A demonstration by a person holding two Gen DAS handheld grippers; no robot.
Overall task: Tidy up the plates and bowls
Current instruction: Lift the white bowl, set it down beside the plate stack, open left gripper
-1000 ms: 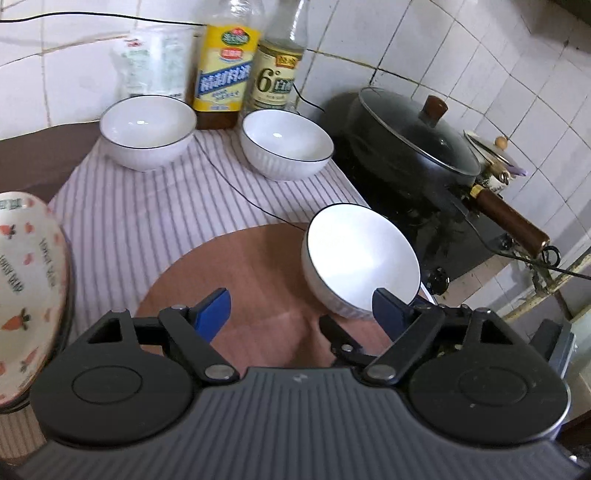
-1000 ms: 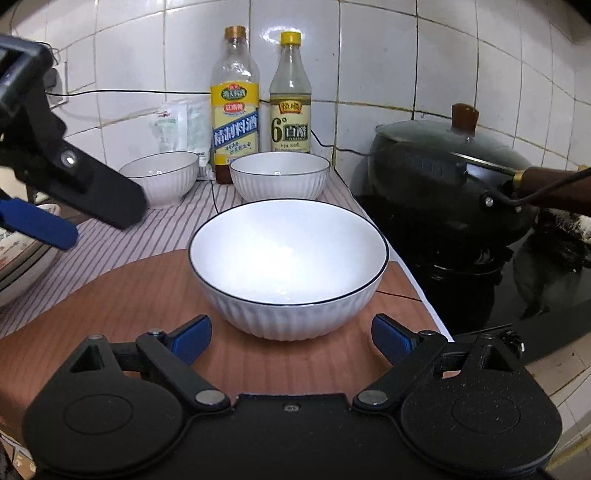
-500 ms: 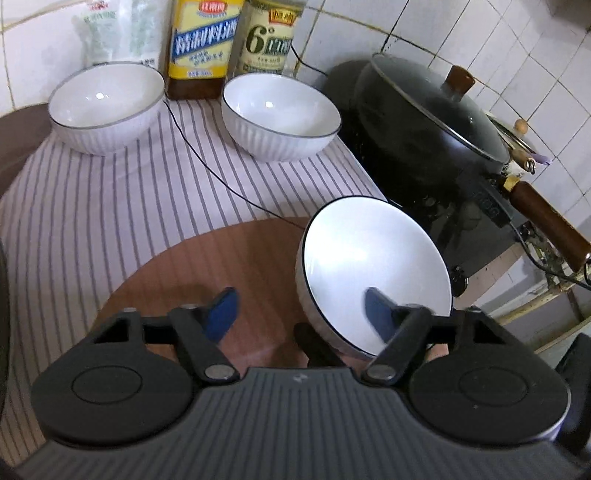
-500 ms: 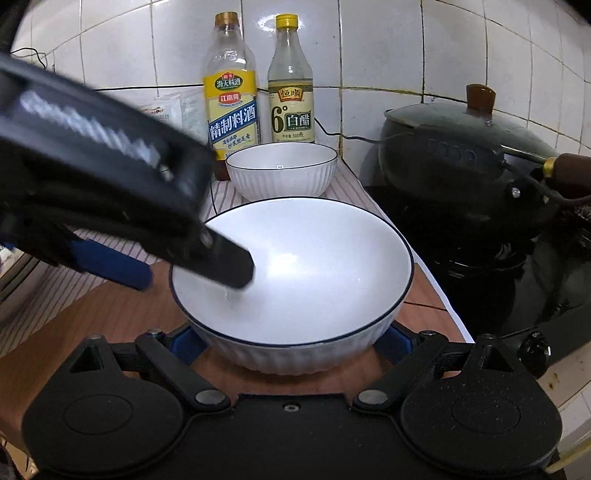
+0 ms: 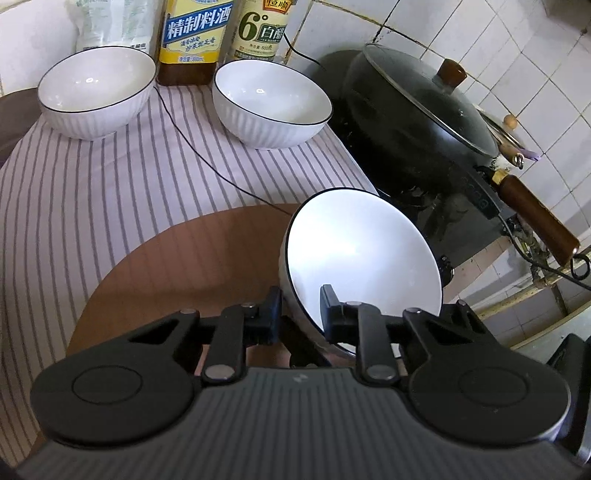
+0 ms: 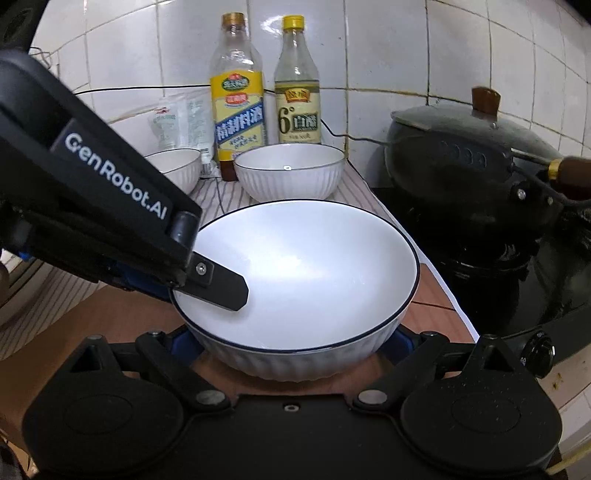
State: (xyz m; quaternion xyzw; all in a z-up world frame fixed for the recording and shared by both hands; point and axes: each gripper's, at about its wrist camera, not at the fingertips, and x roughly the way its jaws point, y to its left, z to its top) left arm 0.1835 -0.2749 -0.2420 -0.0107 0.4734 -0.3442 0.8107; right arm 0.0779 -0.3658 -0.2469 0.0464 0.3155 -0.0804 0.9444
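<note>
A white ribbed bowl [image 5: 362, 258] with a dark rim line sits tilted on the round brown mat [image 5: 177, 266]. My left gripper [image 5: 301, 306] straddles its near rim, one finger inside the bowl and one outside. Its jaws are closing and pinch the wall. In the right wrist view that inner finger [image 6: 221, 286] lies on the bowl's white inside. My right gripper [image 6: 291, 339] is wide open around the bowl's [image 6: 306, 269] lower body; whether its blue pads [image 6: 402, 338] touch is unclear. Two matching bowls [image 5: 96, 96] [image 5: 273, 103] stand at the back on the striped cloth.
A lidded black wok [image 5: 417, 110] with a wooden handle sits on the stove, right of the bowl. Two bottles [image 5: 192, 37] [image 5: 258, 29] and a plastic bag stand against the tiled wall. A thin black cord [image 5: 207, 166] crosses the striped cloth [image 5: 92, 192].
My left gripper came down and forward onto the near bowl and its jaws narrowed over the rim. The bowl now sits tilted between my right gripper's fingers. The patterned plates left the left view.
</note>
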